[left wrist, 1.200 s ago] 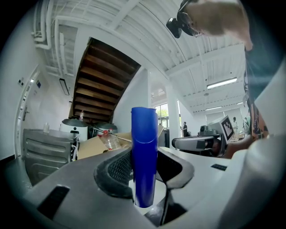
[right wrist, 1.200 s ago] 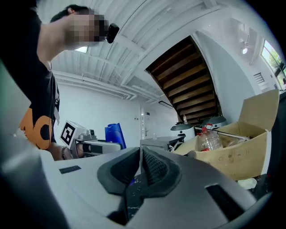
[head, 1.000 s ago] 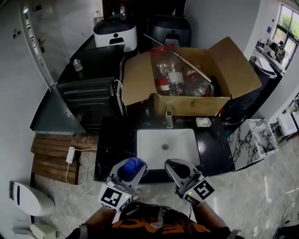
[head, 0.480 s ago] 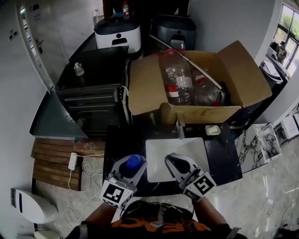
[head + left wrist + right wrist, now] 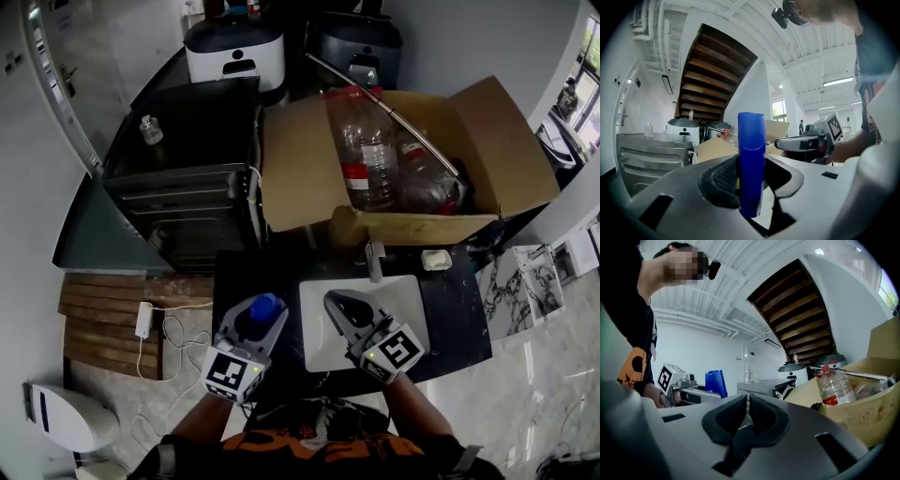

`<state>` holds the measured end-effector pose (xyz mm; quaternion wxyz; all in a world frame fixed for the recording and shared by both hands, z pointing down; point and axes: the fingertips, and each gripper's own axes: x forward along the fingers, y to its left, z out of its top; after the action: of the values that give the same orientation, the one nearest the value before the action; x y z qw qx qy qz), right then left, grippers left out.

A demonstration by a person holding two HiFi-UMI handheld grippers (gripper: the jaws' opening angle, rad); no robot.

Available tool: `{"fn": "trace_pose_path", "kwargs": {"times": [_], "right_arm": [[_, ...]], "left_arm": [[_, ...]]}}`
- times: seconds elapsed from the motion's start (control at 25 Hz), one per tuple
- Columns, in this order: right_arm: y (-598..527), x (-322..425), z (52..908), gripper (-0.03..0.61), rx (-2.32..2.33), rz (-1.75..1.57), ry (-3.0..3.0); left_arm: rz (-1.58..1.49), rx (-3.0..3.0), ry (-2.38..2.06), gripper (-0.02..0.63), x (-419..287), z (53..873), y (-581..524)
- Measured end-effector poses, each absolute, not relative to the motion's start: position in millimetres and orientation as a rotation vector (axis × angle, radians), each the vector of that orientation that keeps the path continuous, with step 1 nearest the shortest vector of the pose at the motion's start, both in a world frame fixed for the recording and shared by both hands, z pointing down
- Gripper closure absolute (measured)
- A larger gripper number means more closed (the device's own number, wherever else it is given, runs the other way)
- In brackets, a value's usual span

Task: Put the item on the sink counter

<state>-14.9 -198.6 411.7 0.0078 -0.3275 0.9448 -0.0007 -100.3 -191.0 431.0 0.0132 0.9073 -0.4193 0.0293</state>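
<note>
A blue plastic bottle (image 5: 265, 307) stands upright between the jaws of my left gripper (image 5: 255, 323), which is shut on it. In the left gripper view the blue bottle (image 5: 751, 159) fills the gap between the pads. It hangs over the left front part of the black sink counter (image 5: 452, 323), beside the white basin (image 5: 405, 298). My right gripper (image 5: 345, 309) hovers over the basin's front left, its jaws shut with nothing between them. In the right gripper view, the right gripper (image 5: 747, 416) is closed, and the blue bottle (image 5: 715, 382) shows at the left.
A faucet (image 5: 375, 260) and a soap dish (image 5: 434, 260) sit at the basin's back. Behind stands an open cardboard box (image 5: 511, 141) with large plastic bottles (image 5: 367, 159). A black cabinet (image 5: 178, 187) is at the left, with cables on the floor (image 5: 164, 328).
Both grippers have come slightly further in over the counter and basin. The left keeps its hold on the blue bottle. The whole view has shifted forward.
</note>
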Motion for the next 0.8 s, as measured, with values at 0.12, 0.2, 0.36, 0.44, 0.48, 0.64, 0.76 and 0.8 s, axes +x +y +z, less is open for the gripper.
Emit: {"fn": "trace_pose_path", "kwargs": {"times": [0.12, 0.2, 0.36, 0.44, 0.48, 0.64, 0.76, 0.8], "right_arm": [[-213.5, -24.5, 421.0, 0.545, -1.016, -0.028, 2.957], [-222.4, -27.3, 433.0, 0.545, -1.026, -0.042, 2.979], [-239.3, -38.5, 446.1, 0.545, -1.024, -0.071, 2.994], [-247.7, -44.4, 456.5, 0.545, -1.024, -0.046, 3.015], [-251.6, -47.0, 461.5, 0.545, -1.030, -0.025, 3.028], [-258.5, -56.6, 484.2, 0.545, -1.033, -0.011, 3.085], [-265.0, -61.6, 500.2, 0.545, -1.033, -0.028, 3.107], [-267.3, -63.0, 506.0, 0.545, -1.035, -0.032, 3.117]], "left_arm": [[0.111, 2.822, -1.300, 0.448, -107.0, 440.8, -203.4], [0.118, 2.818, -1.297, 0.448, -110.8, 446.2, -210.7], [0.117, 2.819, -1.311, 0.448, -118.2, 454.6, -227.2], [0.133, 2.811, -1.337, 0.448, -123.0, 462.1, -235.7], [0.138, 2.806, -1.348, 0.448, -124.6, 467.0, -240.0], [0.158, 2.799, -1.380, 0.448, -128.5, 487.0, -252.9], [0.175, 2.797, -1.396, 0.448, -133.1, 501.7, -264.1], [0.176, 2.792, -1.401, 0.448, -134.7, 505.0, -267.6]]}}
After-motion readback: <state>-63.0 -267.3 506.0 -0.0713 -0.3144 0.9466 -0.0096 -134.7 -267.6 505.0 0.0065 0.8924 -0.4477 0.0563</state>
